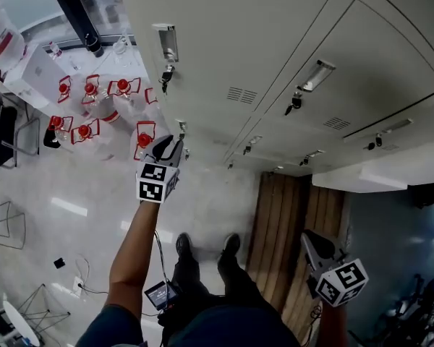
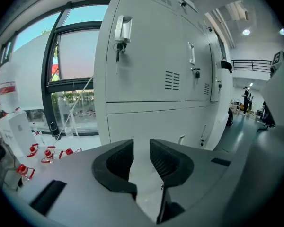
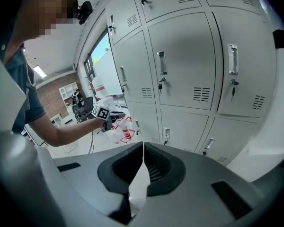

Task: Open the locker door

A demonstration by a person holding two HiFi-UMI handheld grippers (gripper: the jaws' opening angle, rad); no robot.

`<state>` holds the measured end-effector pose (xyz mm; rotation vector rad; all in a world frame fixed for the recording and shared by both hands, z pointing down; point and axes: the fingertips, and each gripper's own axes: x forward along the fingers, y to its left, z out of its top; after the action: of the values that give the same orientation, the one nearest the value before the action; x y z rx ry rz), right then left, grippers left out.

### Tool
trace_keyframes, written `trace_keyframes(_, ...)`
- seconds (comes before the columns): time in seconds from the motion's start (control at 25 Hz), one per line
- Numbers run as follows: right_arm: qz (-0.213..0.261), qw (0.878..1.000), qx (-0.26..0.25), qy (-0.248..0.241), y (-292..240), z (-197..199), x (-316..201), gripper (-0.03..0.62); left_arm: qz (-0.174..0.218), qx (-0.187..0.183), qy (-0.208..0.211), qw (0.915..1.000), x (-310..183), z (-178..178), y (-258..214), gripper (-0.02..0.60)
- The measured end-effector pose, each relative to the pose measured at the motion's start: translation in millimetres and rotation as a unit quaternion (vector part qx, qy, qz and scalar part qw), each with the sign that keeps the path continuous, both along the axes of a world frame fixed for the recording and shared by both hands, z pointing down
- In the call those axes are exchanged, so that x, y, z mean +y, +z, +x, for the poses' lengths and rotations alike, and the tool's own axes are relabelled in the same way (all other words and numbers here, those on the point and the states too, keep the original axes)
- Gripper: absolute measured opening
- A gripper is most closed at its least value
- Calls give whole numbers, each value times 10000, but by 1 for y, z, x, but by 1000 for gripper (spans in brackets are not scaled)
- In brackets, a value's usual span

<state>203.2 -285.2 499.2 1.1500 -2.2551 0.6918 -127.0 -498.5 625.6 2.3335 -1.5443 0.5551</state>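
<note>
My left hand-held gripper (image 2: 141,148) close before lower locker door (image 2: 146,119), jaws apart, nothing between. Door shut, handle not yet gripped. My right hand-held gripper (image 3: 143,150) held low, jaws together, empty. All of opening left, I judge.

In the head view, toward 9 o'clock, the left gripper (image 1: 175,147) covered its own jaw tips. Whether they touched the small locker handle (image 1: 181,127) just above could not be told. At 5 o'clock, the hand behind the right gripper (image 1: 312,238) lay past the bottom edge. The locker bank (image 1: 275,49) ran off at 12 and 3 o'clock. In the left gripper view, figures (image 2: 246,98) at 3 o'clock were too small to make out.
</note>
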Motion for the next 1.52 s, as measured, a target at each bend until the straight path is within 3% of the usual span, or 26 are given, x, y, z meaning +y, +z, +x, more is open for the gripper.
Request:
trace_keyframes(0.2, -249, 9996, 87, 43, 32, 10, -6, 37, -148, -228, -353, 9990, -39, -8, 56, 138)
trace_keyframes(0.32, -440, 9990, 115, 53, 54, 12, -7, 37, -297, -377, -591, 9971, -56, -16, 90, 196)
trace_keyframes(0.56, -720, 9973, 156, 34, 91, 9, -10, 37, -486, -376, -1032, 9928, -81, -27, 141, 244)
trace_keyframes(0.92, -1079, 9939, 209, 73, 131, 3, -9, 37, -450, -150, -1751, 9834, -111, -40, 182, 244)
trace_keyframes(1.08, -1208, 9924, 223, 75, 147, 0, -10, 37, -389, 43, -2178, 9752, -120, -44, 194, 241)
trace_keyframes(1.2, -1276, 9915, 234, 63, 155, -2, -11, 37, -352, 118, -2471, 9683, -125, -50, 199, 190)
trace_keyframes(1.32, -1306, 9912, 234, 47, 160, -5, -13, 37, -282, 9, -2505, 9677, -127, -51, 200, 185)
trace_keyframes(1.52, -1306, 9912, 208, 40, 162, -9, -17, 37, -63, -454, -2132, 9759, -123, -46, 201, 133)
